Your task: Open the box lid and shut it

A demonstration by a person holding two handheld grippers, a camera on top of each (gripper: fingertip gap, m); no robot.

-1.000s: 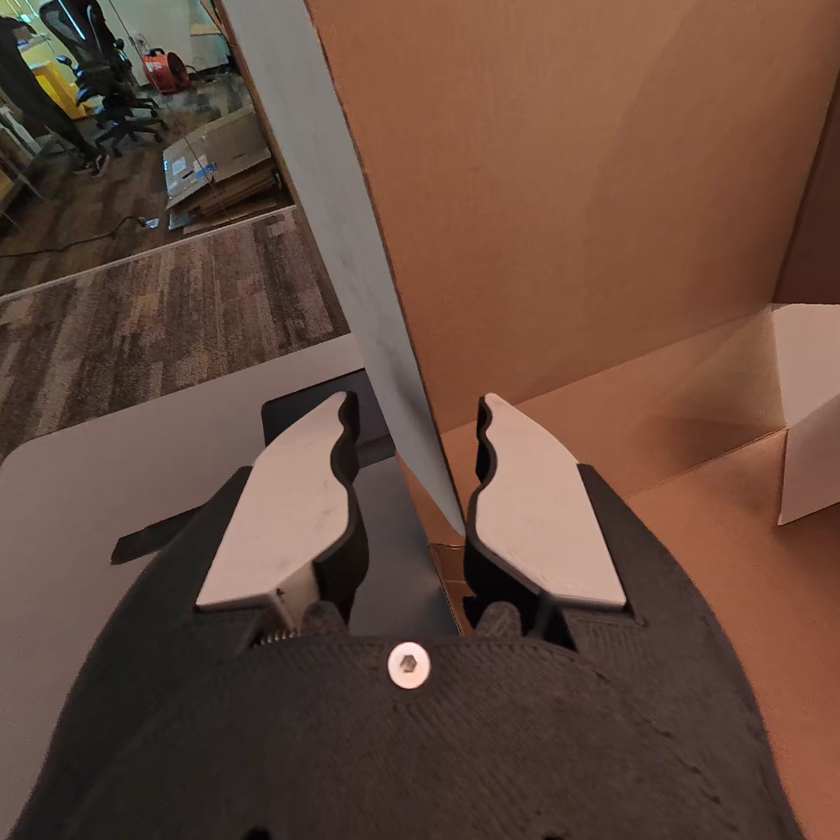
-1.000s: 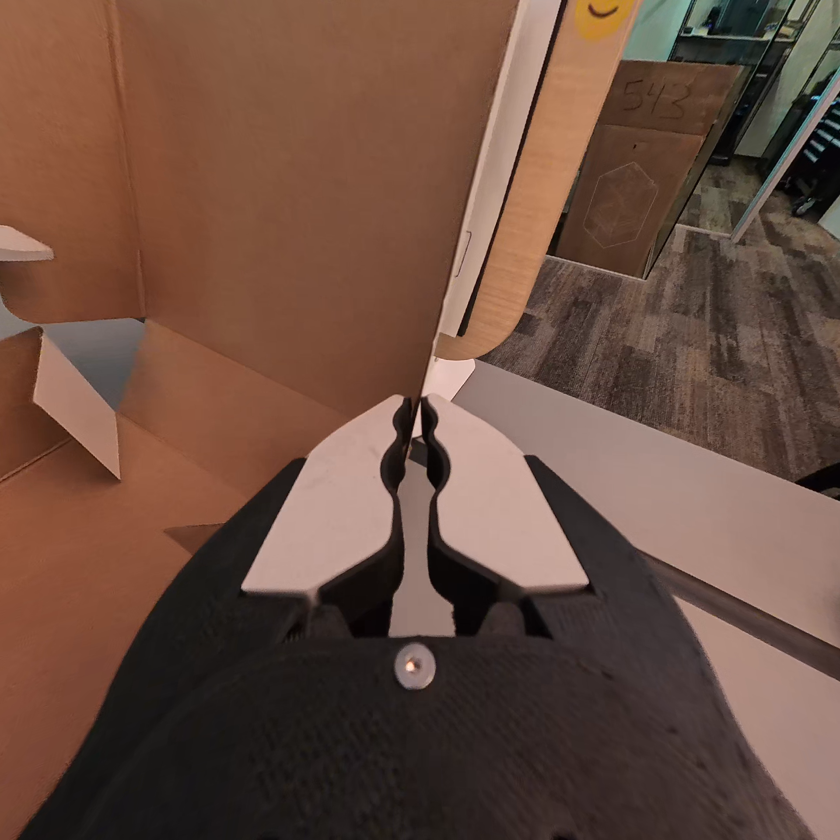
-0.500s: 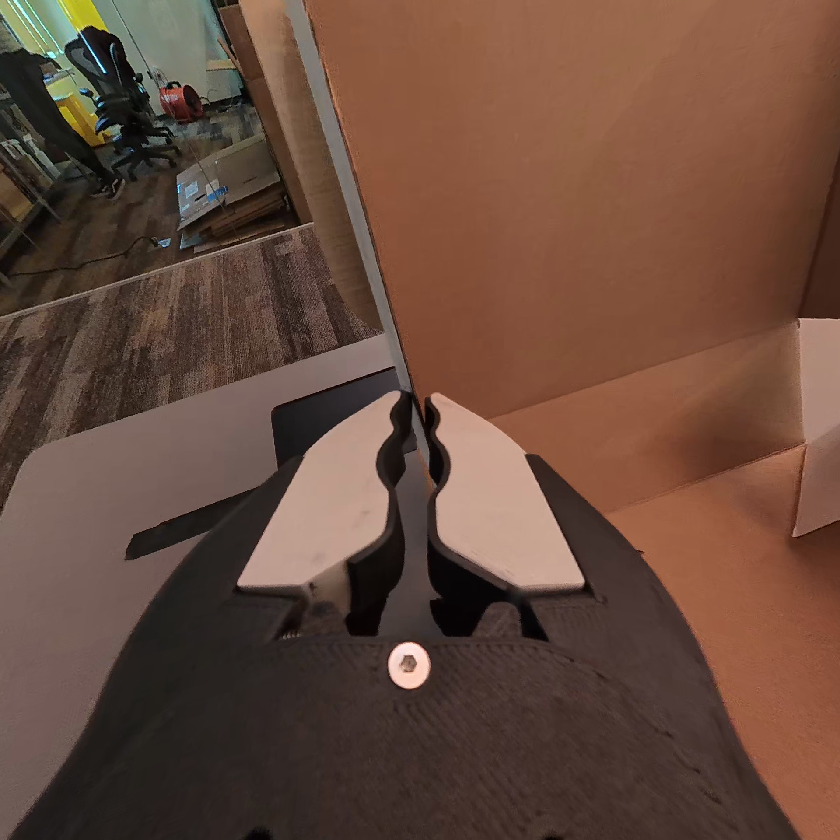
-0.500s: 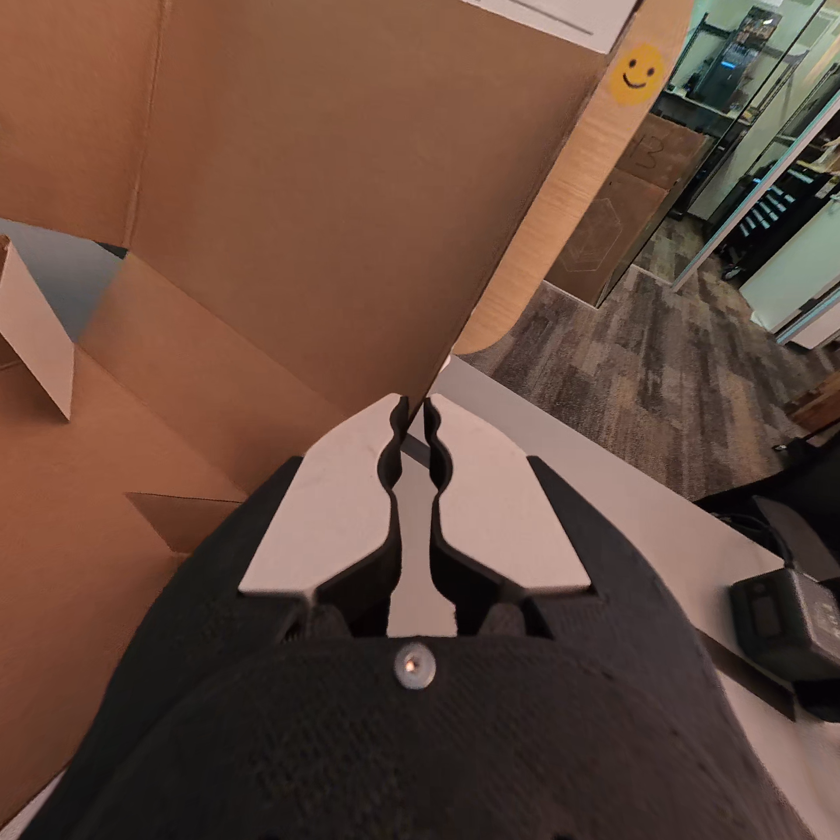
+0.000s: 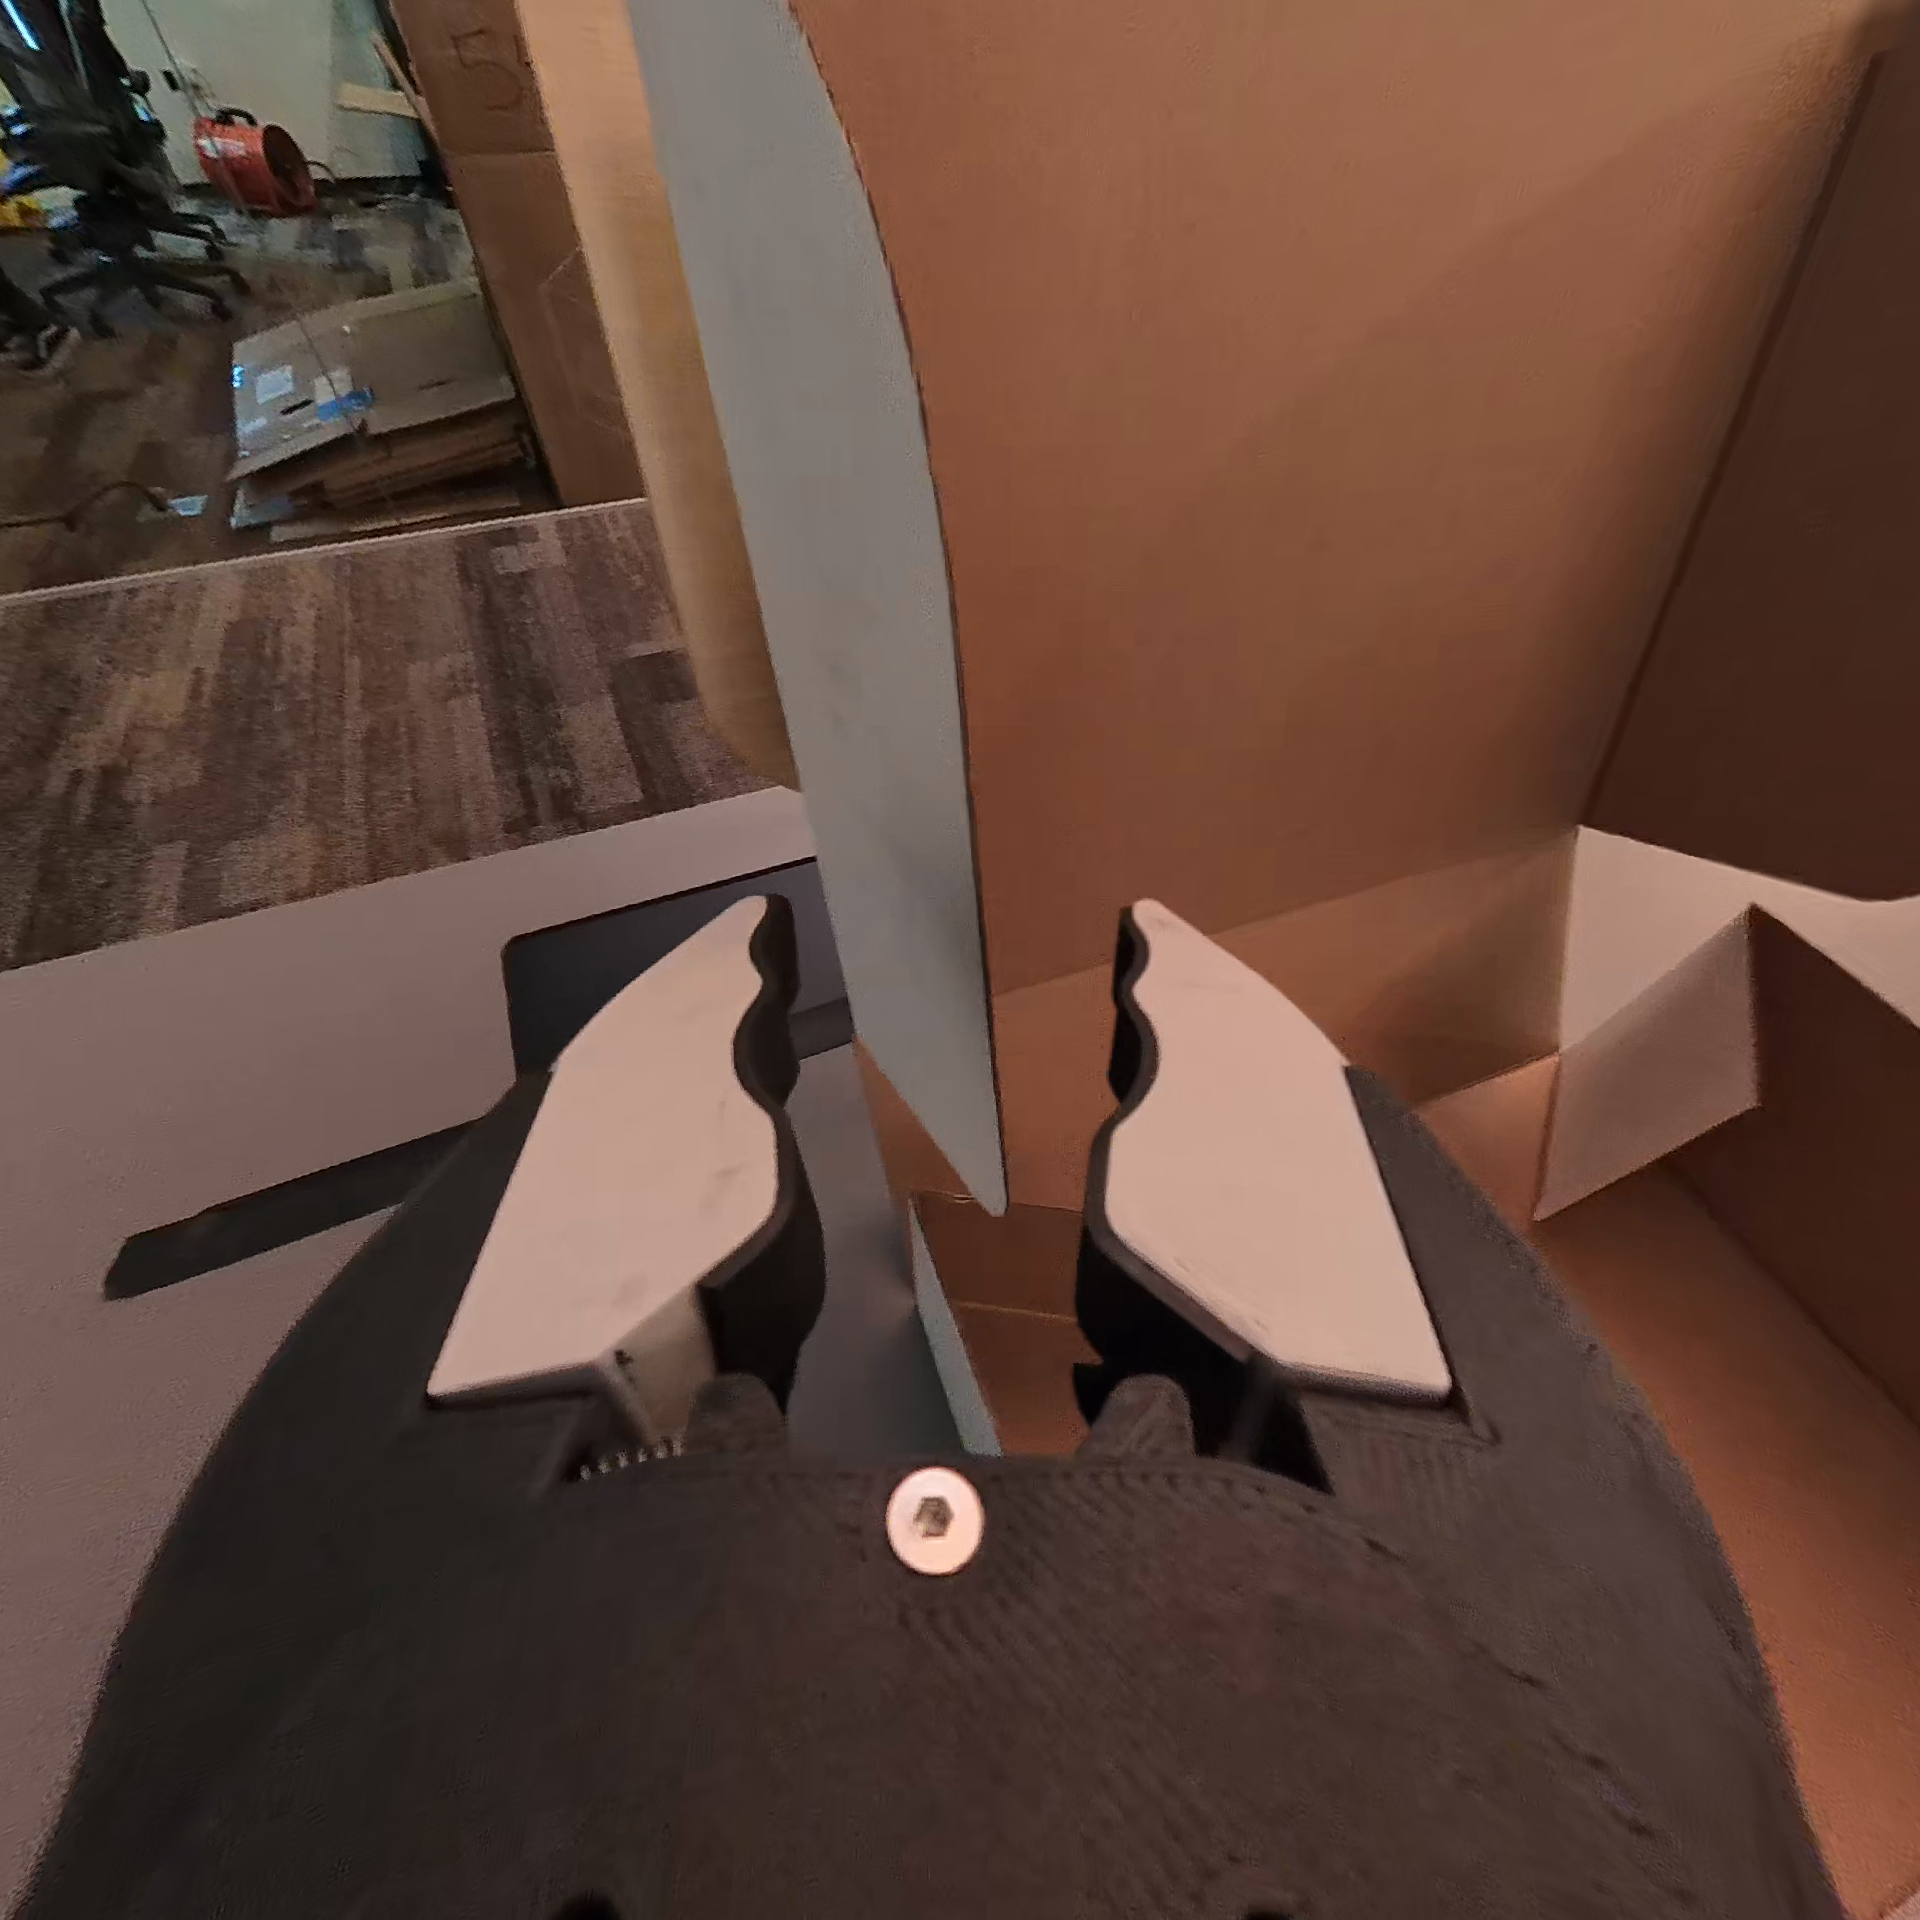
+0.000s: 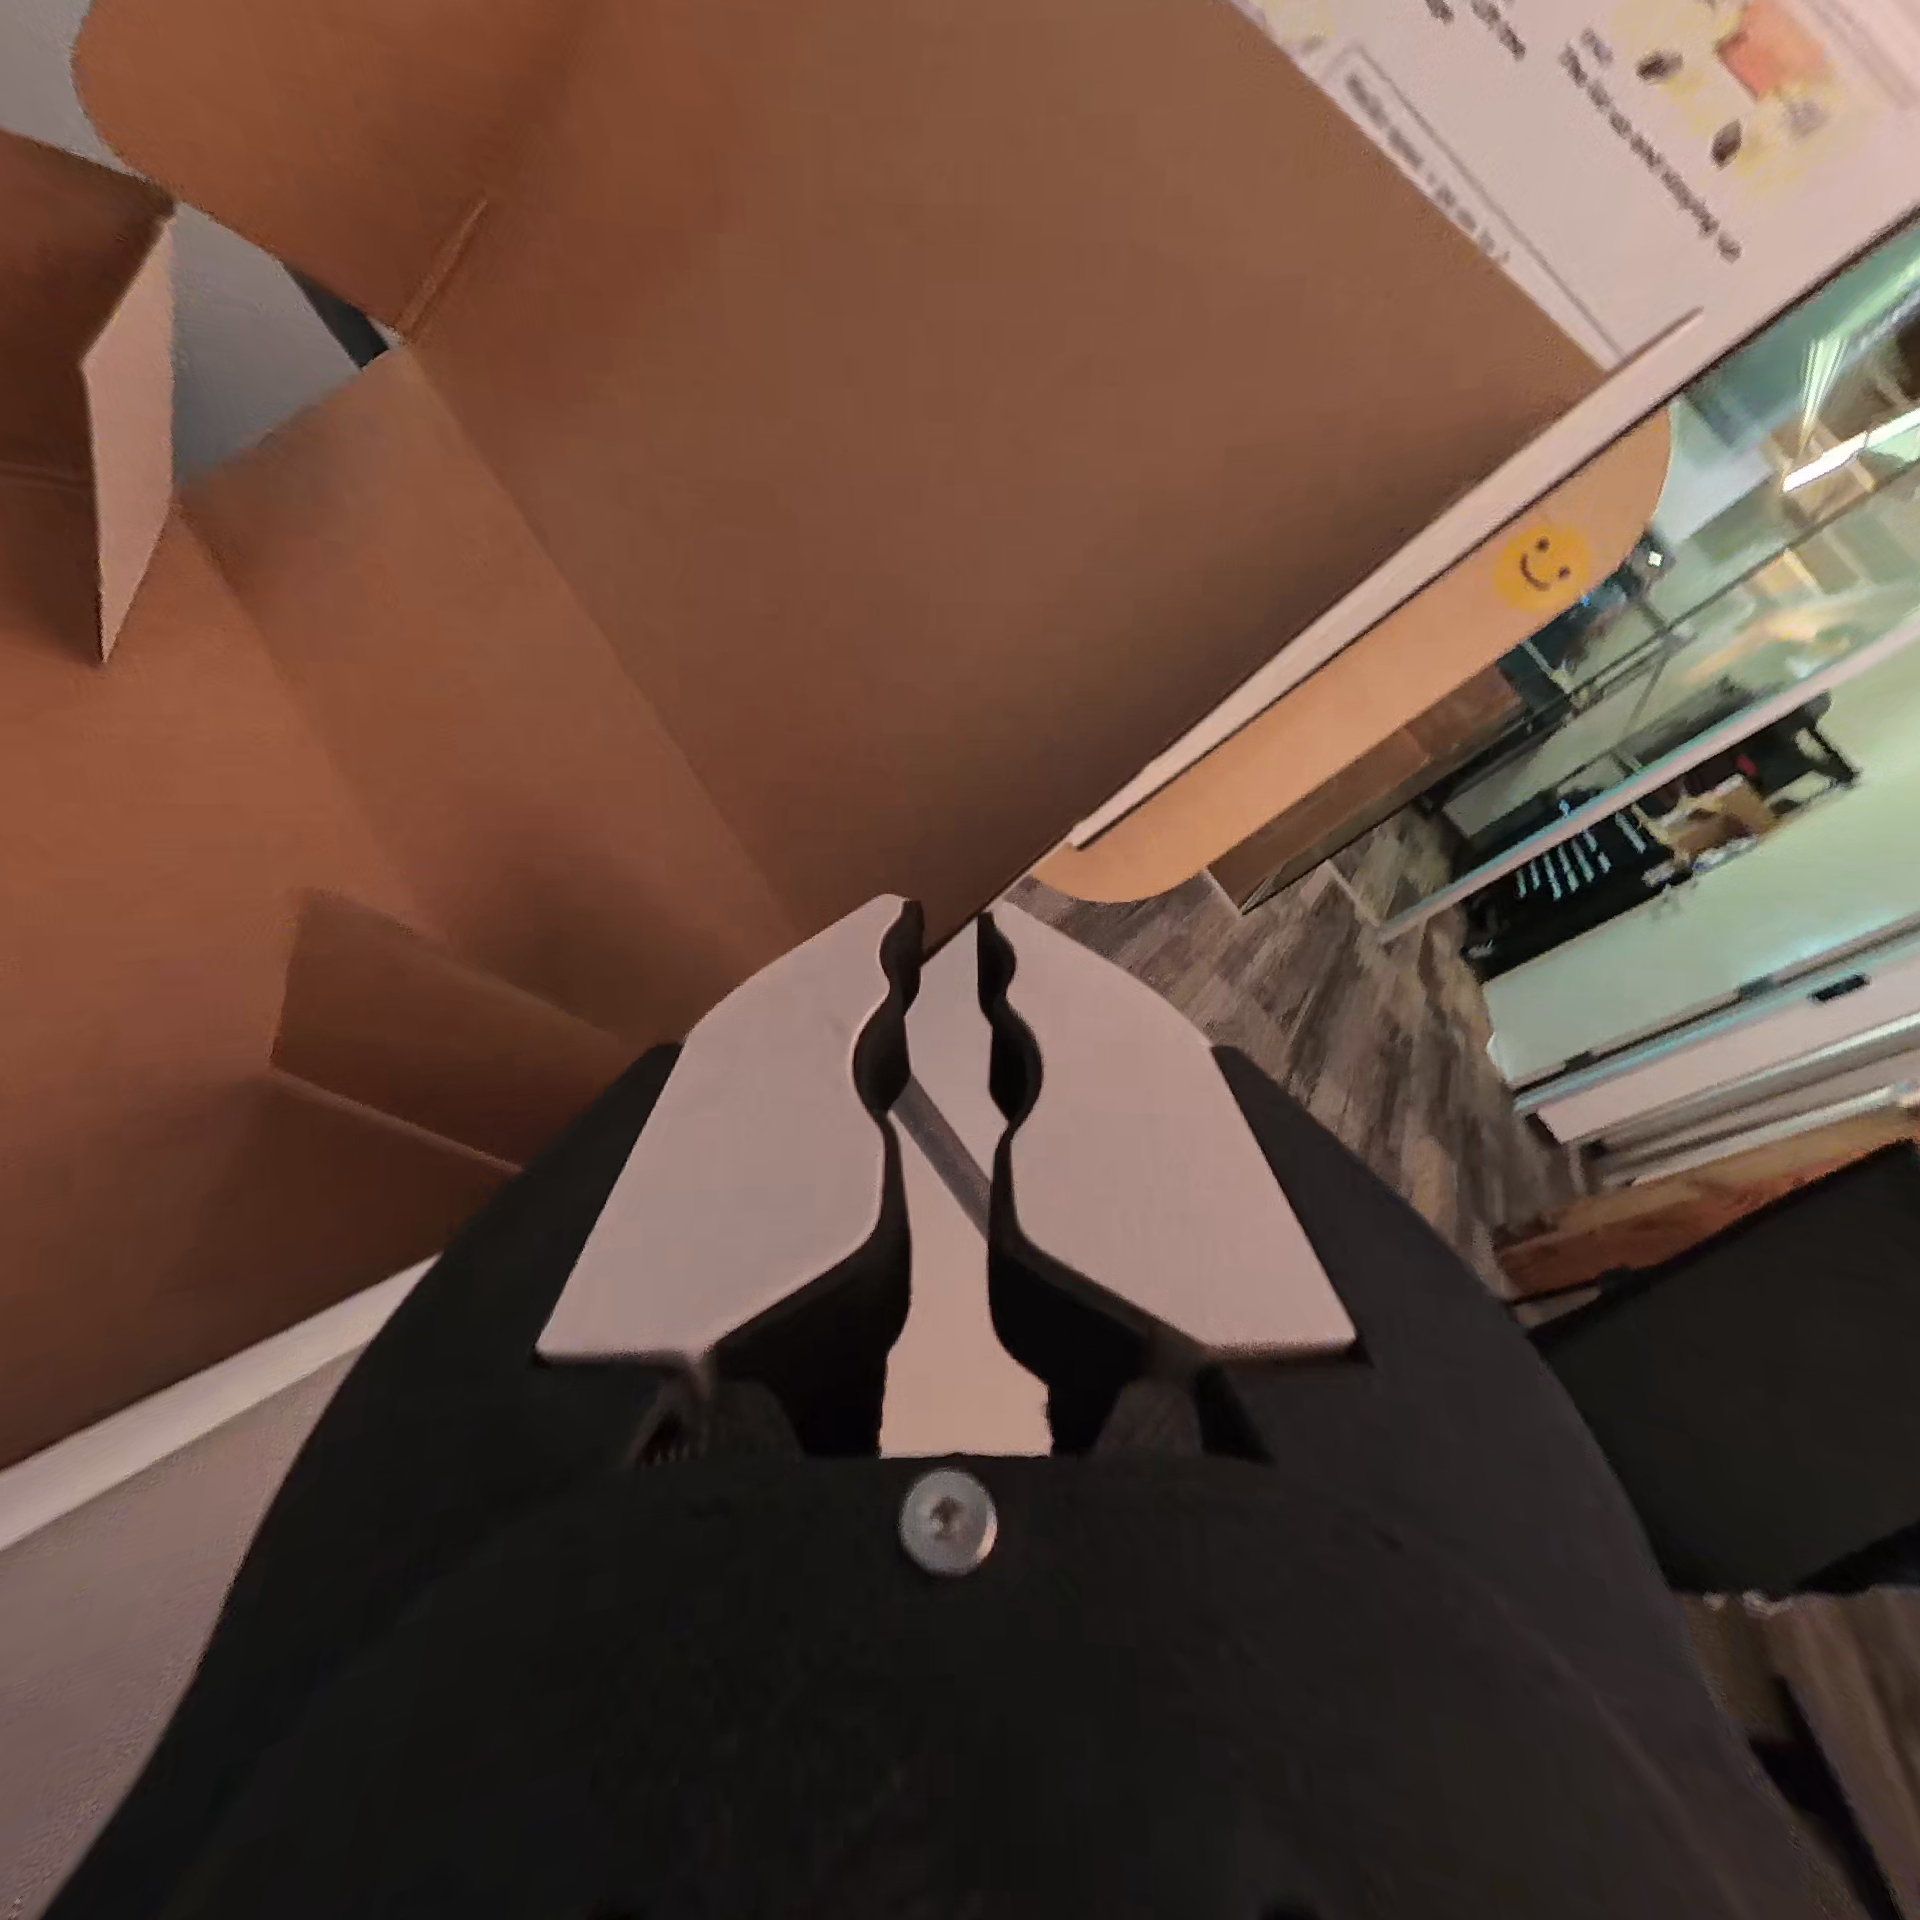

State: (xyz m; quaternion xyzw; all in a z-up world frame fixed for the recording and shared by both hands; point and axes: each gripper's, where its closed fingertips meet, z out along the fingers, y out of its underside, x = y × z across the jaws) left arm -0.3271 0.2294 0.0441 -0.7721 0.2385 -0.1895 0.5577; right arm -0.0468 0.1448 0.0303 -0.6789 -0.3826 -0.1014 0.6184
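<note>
The cardboard box lies open on the pale table, its brown floor filling the left wrist view from 3 to 5 o'clock. The box lid stands raised, roughly upright, its brown inner face filling the view from 12 to 2 o'clock; its grey-white side flap hangs down toward centre.

Left gripper: jaws wide apart, one on each side of that flap's lower tip, touching nothing that can be seen.

Right gripper: jaws nearly together with a narrow gap showing. The lid's lower edge reaches the fingertips at 12 o'clock; whether they pinch it cannot be told.

A yellow smiley sticker sits on a wooden panel at 2 o'clock in the right wrist view.
</note>
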